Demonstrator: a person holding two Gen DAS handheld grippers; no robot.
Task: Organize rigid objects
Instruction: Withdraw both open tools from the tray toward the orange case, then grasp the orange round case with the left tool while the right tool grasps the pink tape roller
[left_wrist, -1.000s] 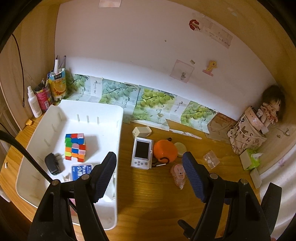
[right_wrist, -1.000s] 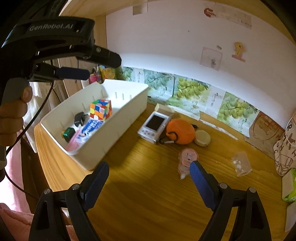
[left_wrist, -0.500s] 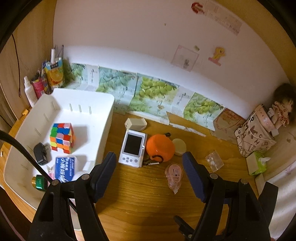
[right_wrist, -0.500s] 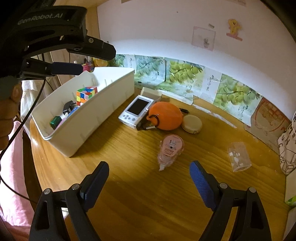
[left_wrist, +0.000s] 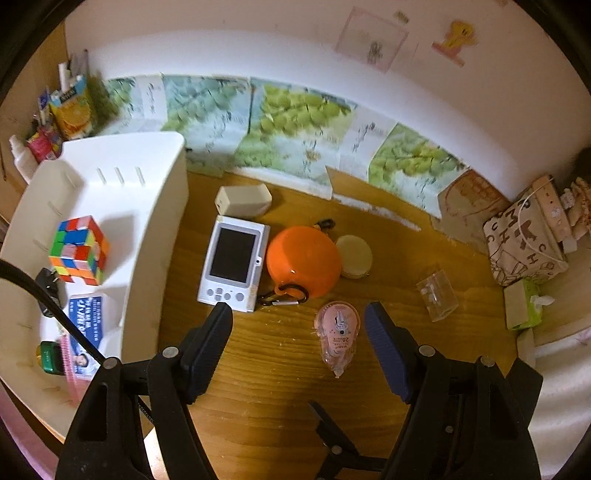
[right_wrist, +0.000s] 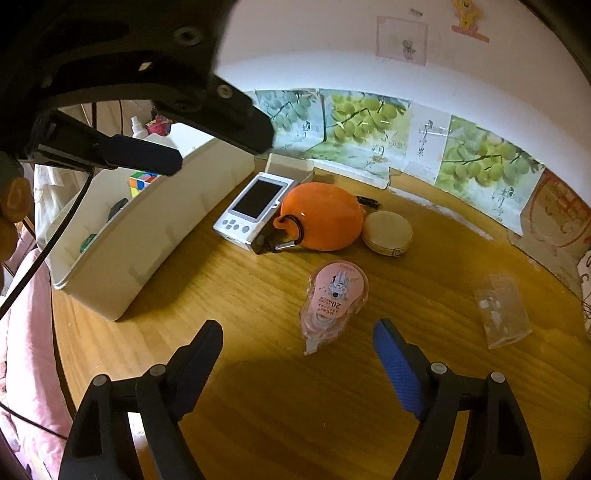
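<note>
A white bin (left_wrist: 155, 236) (right_wrist: 147, 236) stands at the left of the wooden desk and holds a Rubik's cube (left_wrist: 79, 251), a black plug (left_wrist: 48, 291), a blue card (left_wrist: 86, 325) and a green item. On the desk lie a white handheld device (left_wrist: 234, 264) (right_wrist: 256, 210), an orange round pouch (left_wrist: 303, 260) (right_wrist: 323, 218), a pink correction tape (left_wrist: 336, 334) (right_wrist: 332, 301), a round beige case (left_wrist: 354, 256) (right_wrist: 388, 232), a small beige box (left_wrist: 243, 201) and a clear plastic box (left_wrist: 437, 295) (right_wrist: 504, 310). My left gripper (left_wrist: 297, 332) is open above the desk, just left of the pink tape. My right gripper (right_wrist: 297, 341) is open, just short of the tape.
Grape-print papers (left_wrist: 291, 129) line the white back wall. A patterned bag (left_wrist: 524, 243) and a tissue pack (left_wrist: 524, 308) sit at the right. A juice carton (left_wrist: 72, 110) and bottles stand behind the bin. The left gripper body (right_wrist: 129, 81) fills the right view's upper left.
Both grippers have moved forward and down toward the desk items. The pink tape and the device now look larger and closer. Both stay open.
</note>
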